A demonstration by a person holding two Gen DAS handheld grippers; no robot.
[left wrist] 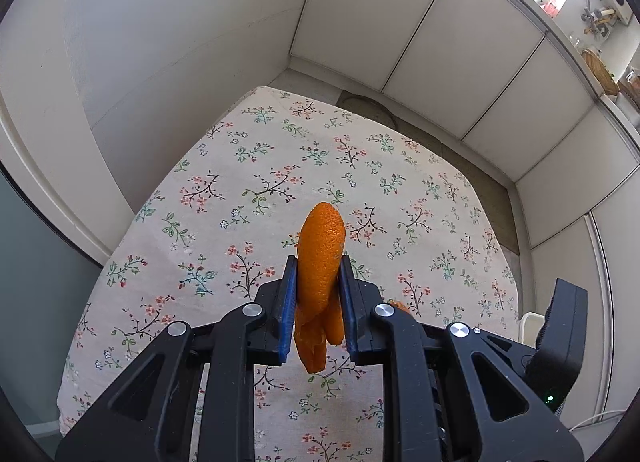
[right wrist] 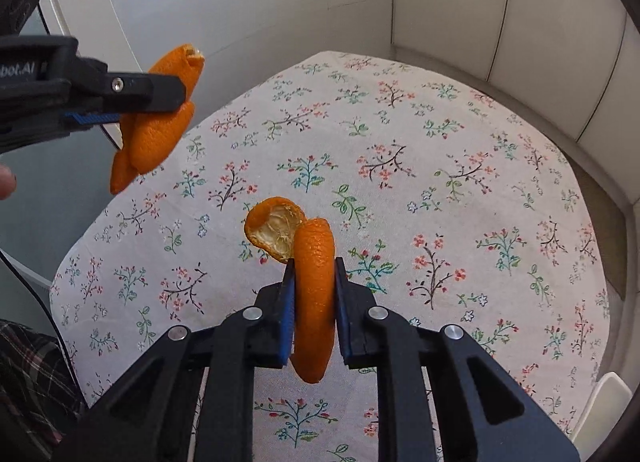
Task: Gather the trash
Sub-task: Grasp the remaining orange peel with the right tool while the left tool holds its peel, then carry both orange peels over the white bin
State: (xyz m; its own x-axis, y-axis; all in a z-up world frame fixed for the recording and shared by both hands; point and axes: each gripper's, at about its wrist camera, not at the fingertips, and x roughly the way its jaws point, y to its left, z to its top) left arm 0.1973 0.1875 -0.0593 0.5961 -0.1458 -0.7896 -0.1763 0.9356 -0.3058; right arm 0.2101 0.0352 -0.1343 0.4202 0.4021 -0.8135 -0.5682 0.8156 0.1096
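Observation:
In the left wrist view my left gripper (left wrist: 318,262) is shut on a strip of orange peel (left wrist: 320,258) that sticks up past the blue pads and hangs below them, above the flowered tablecloth (left wrist: 240,189). The right wrist view shows my right gripper (right wrist: 315,264) shut on a second orange peel (right wrist: 314,294), whose curled end shows its pale inside (right wrist: 276,232). At the upper left of that view the left gripper (right wrist: 182,91) holds its peel (right wrist: 160,129) clear of the table.
The table is covered by a flowered cloth (right wrist: 440,181) and stands against white walls and cabinet doors (left wrist: 440,41). A counter with small items (left wrist: 592,21) runs at the upper right. A white chair edge (right wrist: 604,410) shows at the lower right, a plaid sleeve (right wrist: 28,374) at the lower left.

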